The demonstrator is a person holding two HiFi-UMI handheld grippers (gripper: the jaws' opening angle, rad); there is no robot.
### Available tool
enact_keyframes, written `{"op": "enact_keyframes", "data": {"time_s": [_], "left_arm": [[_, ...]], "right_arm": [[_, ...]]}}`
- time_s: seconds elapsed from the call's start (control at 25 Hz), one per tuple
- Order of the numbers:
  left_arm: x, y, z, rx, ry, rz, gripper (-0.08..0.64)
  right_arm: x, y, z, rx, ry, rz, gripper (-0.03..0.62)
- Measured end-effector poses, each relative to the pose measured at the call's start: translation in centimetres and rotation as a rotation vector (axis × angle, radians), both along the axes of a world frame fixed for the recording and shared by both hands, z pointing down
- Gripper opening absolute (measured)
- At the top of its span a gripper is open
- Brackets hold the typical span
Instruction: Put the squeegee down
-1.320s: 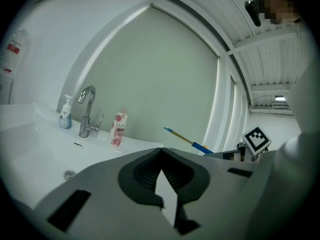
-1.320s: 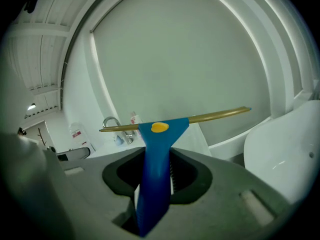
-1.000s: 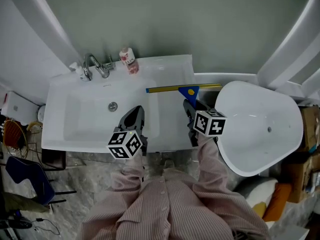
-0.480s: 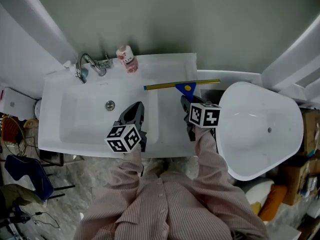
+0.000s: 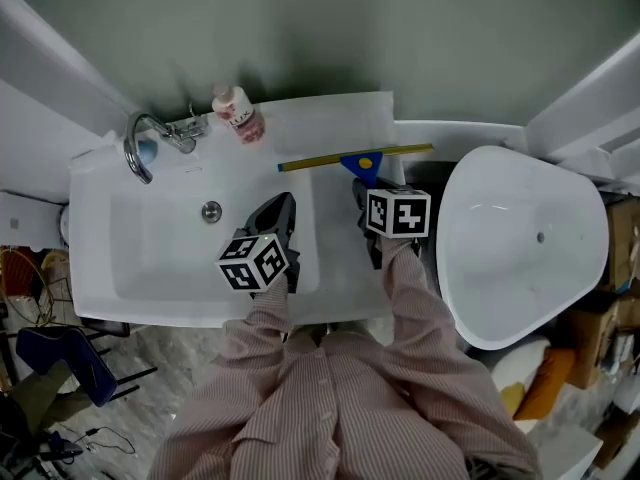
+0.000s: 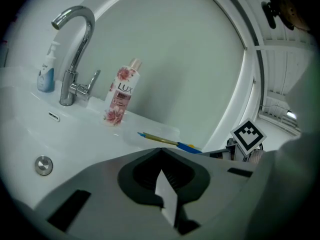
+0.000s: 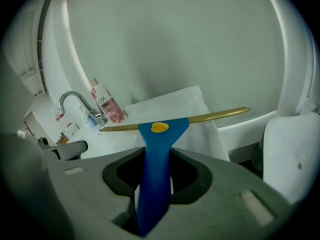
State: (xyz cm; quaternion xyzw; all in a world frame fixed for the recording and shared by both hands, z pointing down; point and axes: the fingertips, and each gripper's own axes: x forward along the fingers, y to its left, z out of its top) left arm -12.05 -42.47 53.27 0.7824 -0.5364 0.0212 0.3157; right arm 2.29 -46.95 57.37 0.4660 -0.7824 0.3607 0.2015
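Observation:
The squeegee [image 5: 357, 159] has a blue handle and a long yellow blade, and it hangs crosswise over the right end of the white sink top [image 5: 335, 118]. My right gripper [image 5: 366, 192] is shut on the blue handle; in the right gripper view the handle [image 7: 156, 149] runs up between the jaws to the blade [image 7: 215, 116]. My left gripper [image 5: 284, 204] hovers over the basin's right side, shut and holding nothing. In the left gripper view its jaws [image 6: 160, 150] meet at the tip, with the squeegee [image 6: 172, 143] beyond them.
A chrome faucet [image 5: 138, 144] and a pink LUX bottle [image 5: 239, 114] stand at the back of the sink [image 5: 120, 268]. A blue soap bottle [image 6: 45, 74] is beside the faucet. A white tub [image 5: 520, 258] sits close on the right. The wall is directly behind.
Both grippers have moved toward the wall and lower over the sink. The squeegee went with the right gripper and now hangs over the sink top's right end.

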Motion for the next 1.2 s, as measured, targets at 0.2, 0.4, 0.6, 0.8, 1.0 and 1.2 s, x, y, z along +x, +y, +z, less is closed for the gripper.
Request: {"op": "enact_keyframes", "data": {"time_s": [0.2, 0.4, 0.6, 0.8, 1.0, 1.2], "left_arm": [[0.3, -0.9, 1.3, -0.03, 0.013, 0.012, 0.002], [0.5, -1.3, 2.4, -0.057, 0.02, 0.018, 0.002], [0.7, -1.5, 3.1, -0.075, 0.024, 0.023, 0.002], [1.0, -1.7, 3.6, -0.087, 0.026, 0.028, 0.002], [1.1, -1.6, 3.6, -0.089, 0.025, 0.032, 0.002], [1.0, -1.6, 3.6, -0.087, 0.026, 0.032, 0.002]], "right_arm": [[0.4, -0.7, 1.5, -0.042, 0.085, 0.021, 0.124], [0.3, -1.2, 2.5, -0.054, 0.141, 0.021, 0.124], [0.1, -1.5, 3.1, -0.047, 0.208, 0.004, 0.124], [0.3, -1.5, 3.7, -0.044, 0.256, 0.006, 0.124], [0.5, -1.4, 3.9, -0.04, 0.278, 0.02, 0.124], [0.7, -1.4, 3.9, -0.025, 0.307, 0.042, 0.124]]}}
